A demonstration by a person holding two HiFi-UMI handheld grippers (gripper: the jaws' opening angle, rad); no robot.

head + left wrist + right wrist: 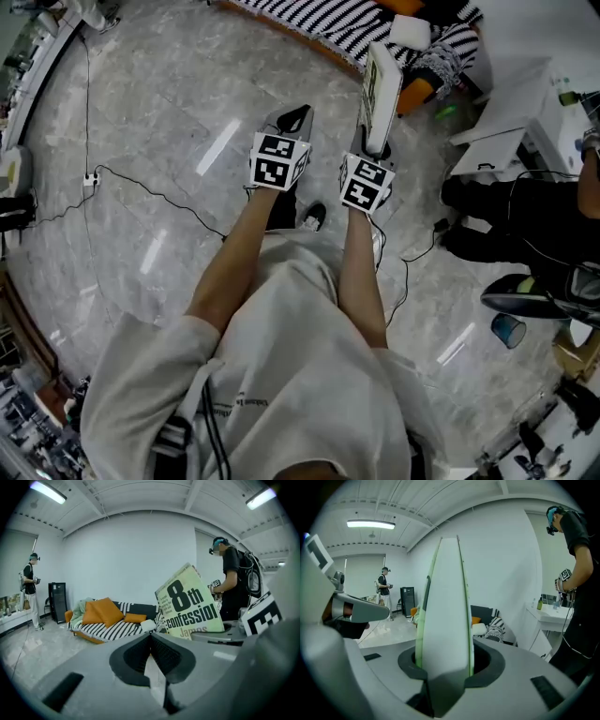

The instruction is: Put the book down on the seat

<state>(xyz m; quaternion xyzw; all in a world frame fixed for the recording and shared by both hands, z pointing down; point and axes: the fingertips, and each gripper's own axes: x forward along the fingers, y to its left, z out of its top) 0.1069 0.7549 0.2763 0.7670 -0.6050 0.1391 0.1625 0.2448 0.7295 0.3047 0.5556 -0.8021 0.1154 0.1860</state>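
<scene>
My right gripper [376, 142] is shut on a pale green book [381, 92] and holds it upright, edge-on, in front of me. In the right gripper view the book's white page edge [443, 616] fills the gap between the jaws. Its cover [190, 604] shows in the left gripper view, to the right of my left gripper [151, 637]. The left gripper [292, 122] is shut with nothing in it, level with the right one. The seat is a sofa with a black-and-white striped cover [323, 23] and orange cushions [101, 612], ahead of both grippers.
A person in black [525, 230] stands close on my right beside a white counter [506, 117]. Another person [32, 590] stands far left near a black cabinet [57, 602]. A cable [141, 187] trails over the grey marble floor. A blue cup [509, 330] sits at right.
</scene>
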